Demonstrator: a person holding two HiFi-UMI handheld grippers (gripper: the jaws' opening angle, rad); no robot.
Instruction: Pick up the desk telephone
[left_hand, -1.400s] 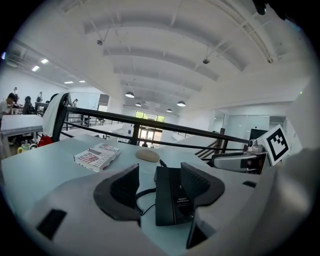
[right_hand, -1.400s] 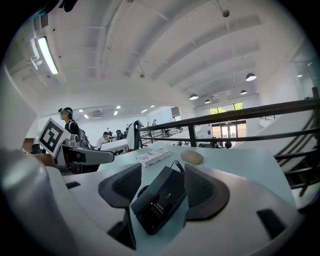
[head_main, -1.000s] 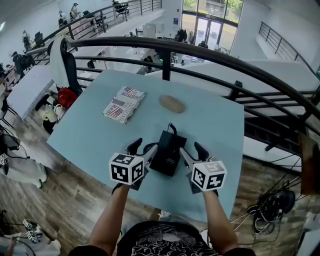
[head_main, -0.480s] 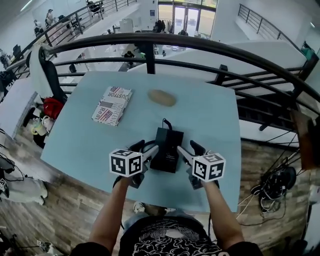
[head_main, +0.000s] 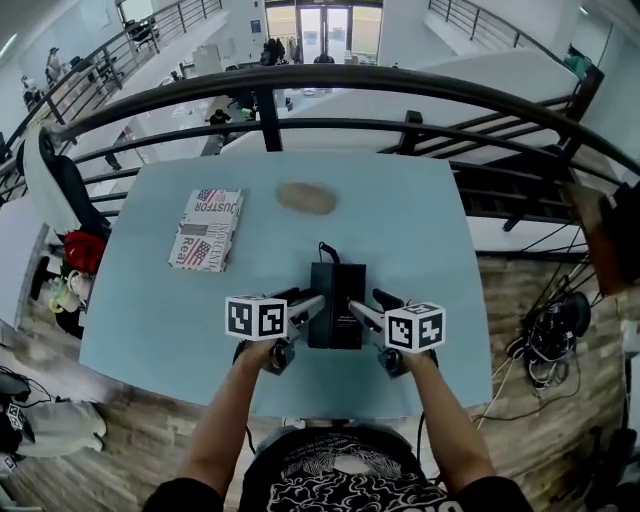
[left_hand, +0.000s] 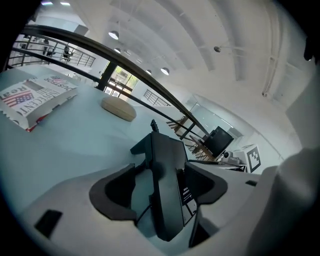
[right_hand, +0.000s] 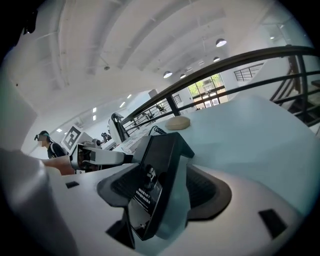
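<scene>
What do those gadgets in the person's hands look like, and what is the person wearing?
The left gripper and right gripper are pale grey plastic, each with two jaws lined by dark pads and a white cube printed with black square markers. The forearms are bare. The shirt is black with a white pattern.

Pale blue table (head_main: 420, 230) in the middle. Black railing (head_main: 400, 85) and glass doors (head_main: 310, 18) at 12 o'clock. Wood floor (head_main: 130, 440) at 7, chair (head_main: 50, 180) at 9, cables (head_main: 550, 340) at 3.
</scene>
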